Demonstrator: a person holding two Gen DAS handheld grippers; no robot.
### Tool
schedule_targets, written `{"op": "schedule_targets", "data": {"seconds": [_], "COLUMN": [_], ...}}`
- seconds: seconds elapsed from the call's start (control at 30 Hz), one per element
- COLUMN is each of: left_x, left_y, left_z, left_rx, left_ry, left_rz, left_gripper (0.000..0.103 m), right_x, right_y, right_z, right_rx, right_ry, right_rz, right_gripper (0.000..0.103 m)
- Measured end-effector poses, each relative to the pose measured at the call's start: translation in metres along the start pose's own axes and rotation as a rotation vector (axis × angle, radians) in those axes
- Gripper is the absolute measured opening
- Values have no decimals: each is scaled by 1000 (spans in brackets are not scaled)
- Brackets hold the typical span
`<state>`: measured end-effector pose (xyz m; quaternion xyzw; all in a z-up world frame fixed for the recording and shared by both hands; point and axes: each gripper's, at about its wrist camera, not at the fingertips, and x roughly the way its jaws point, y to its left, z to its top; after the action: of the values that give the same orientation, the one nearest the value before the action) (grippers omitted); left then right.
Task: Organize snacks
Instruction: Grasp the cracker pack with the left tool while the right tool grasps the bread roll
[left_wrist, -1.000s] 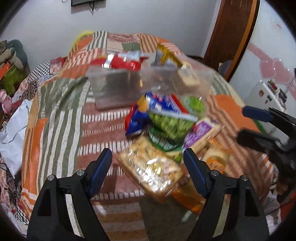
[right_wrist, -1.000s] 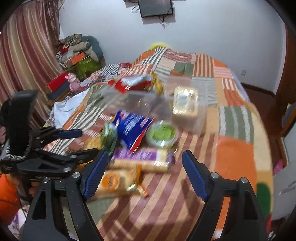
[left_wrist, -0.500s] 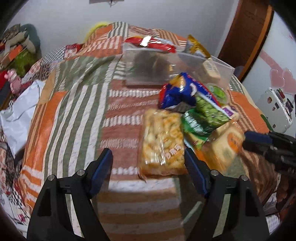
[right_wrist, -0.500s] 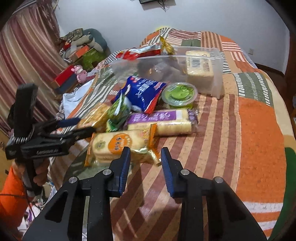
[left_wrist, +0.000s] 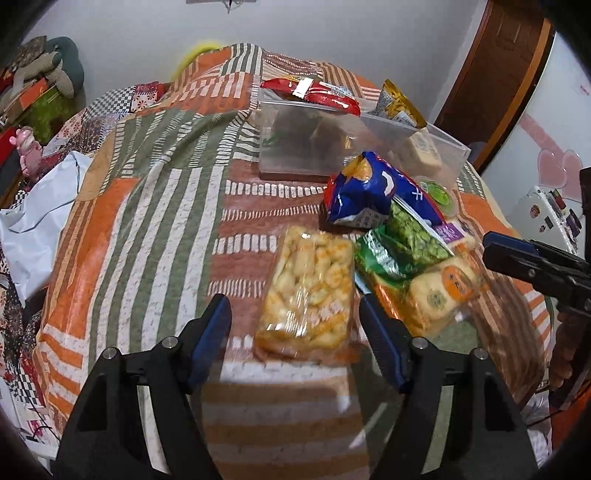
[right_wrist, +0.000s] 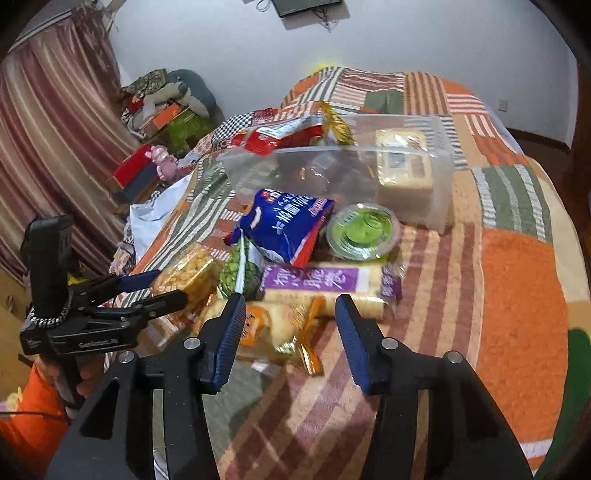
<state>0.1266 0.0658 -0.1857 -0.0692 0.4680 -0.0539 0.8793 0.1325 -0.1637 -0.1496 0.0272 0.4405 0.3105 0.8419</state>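
Snacks lie in a heap on the patchwork bedspread (left_wrist: 155, 206). A clear bag of yellow crackers (left_wrist: 306, 291) lies between the closing jaws of my left gripper (left_wrist: 295, 332); the pads stand clear of it. My right gripper (right_wrist: 290, 332) hovers over the orange-gold cracker pack (right_wrist: 273, 325), its jaws opening and not pressing it. Behind lie a purple pack (right_wrist: 325, 280), a blue bag (right_wrist: 284, 225), a green pea bag (right_wrist: 236, 273) and a green-lidded cup (right_wrist: 364, 232). The clear bin (right_wrist: 439, 192) holds a beige pack (right_wrist: 402, 166), with a red packet (right_wrist: 280, 136) on its rim.
A gold packet (left_wrist: 399, 103) sticks up from the bin's far side. White cloth (left_wrist: 33, 229) and boxes lie left of the bed. A curtain (right_wrist: 48, 140) hangs at the left, and a wooden door (left_wrist: 491, 85) and white fridge (left_wrist: 546, 155) stand at the right.
The left gripper shifted until the yellow cracker bag lay between its slightly narrowed jaws. The right gripper dropped toward the orange pack, nearly shut, then widened again.
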Motion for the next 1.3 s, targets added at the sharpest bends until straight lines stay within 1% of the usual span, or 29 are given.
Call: {"op": "schedule_targets", "data": {"seconds": [0.07, 0.1, 0.13, 0.17, 0.2, 0.33, 0.43, 0.5, 0.6, 0.73, 0.87, 0.93, 1.0, 1.07, 1.1, 1.17, 1.2, 1.27, 1.3], "left_x": [7, 9, 11, 12, 13, 3, -7, -14, -22, -29, -30, -30, -28, -25, -24, -23, -22, -22, -23], "left_y": [-4, -6, -9, -10, -12, -12, -2, 6, 13, 17, 14, 11, 10, 11, 10, 9, 9, 8, 8], "left_z": [3, 4, 4, 4, 3, -6, -15, -21, -29, -38, -45, -46, -45, -44, -44, -43, -43, -42, -42], "left_rx": [2, 6, 15, 24, 40, 56, 42, 26, 8, -8, 5, 15, 12, 6, 6, 8, 7, 9, 11], "left_ry": [3, 3, 1, 3, 5, -4, -4, -1, 6, 19, 23, 24, 28, 31, 29, 18, 12, 1, -2], "left_rz": [9, 11, 11, 9, 12, 7, 14, 15, 10, 7, 10, 22, 25, 25, 31, 46, 48, 55, 54], "left_gripper": [72, 70, 58, 50, 47, 46, 46, 46, 46, 46, 46, 47, 51, 53, 54, 54, 54, 45, 45], "right_x": [6, 9, 12, 16, 21, 33, 39, 36, 29, 24, 19, 20, 24, 30, 32, 34, 34, 31, 28], "right_y": [4, 5, 7, 9, 13, 23, 21, 19, 18, 26, 35, 40, 41, 42, 42, 43, 45, 46, 46], "right_z": [4, 5, 6, 7, 8, 7, 2, -2, -8, -21, -27, -26, -23, -19, -18, -18, -18, -20, -21], "right_rx": [-9, -11, -8, -10, -22, -87, -91, -83, -62, -105, -157, -169, -173, -167, -163, -166, -173, -182, -182], "right_ry": [10, 15, 20, 32, 48, 90, 135, 139, 151, 189, 184, 182, 176, 168, 164, 157, 157, 146, 135], "right_rz": [20, 29, 40, 53, 59, 48, 63, 72, 99, 79, 62, 71, 69, 48, 39, 36, 32, 25, 20], "right_gripper": [47, 47, 47, 47, 47, 47, 47, 49, 57, 58, 58, 58, 58, 57, 55, 38, 33, 31, 31]}}
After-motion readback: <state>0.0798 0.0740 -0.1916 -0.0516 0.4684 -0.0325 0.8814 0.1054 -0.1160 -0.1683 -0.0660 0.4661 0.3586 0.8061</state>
